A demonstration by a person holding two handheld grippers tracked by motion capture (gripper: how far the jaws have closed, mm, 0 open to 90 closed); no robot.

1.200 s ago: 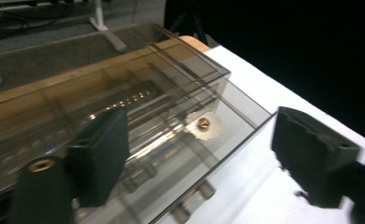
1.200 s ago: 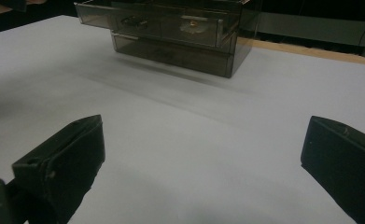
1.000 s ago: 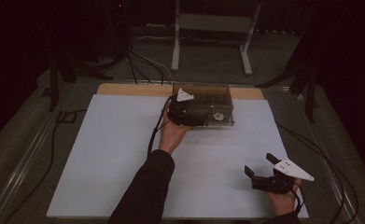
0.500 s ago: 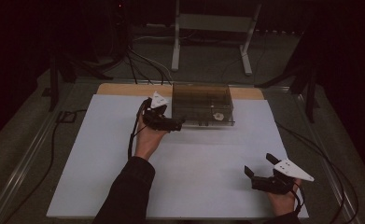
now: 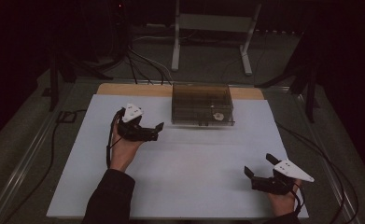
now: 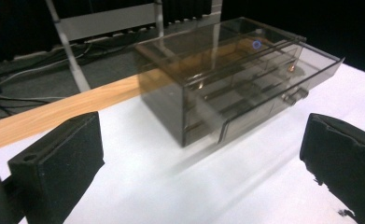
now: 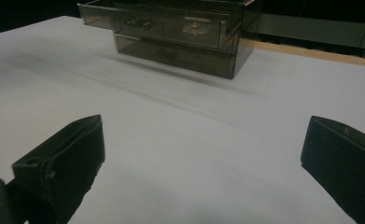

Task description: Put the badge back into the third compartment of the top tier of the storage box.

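Left gripper [image 5: 153,132] hangs spread and empty, its jaws having just opened. Drawer box [image 5: 202,105] sits just beside it, apart.

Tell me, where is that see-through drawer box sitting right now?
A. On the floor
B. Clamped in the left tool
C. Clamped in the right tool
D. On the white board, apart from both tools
D: the drawer box rests on the white board, while the left tool and right tool hold open and empty.

Dim, murky frames with black, underexposed surroundings.
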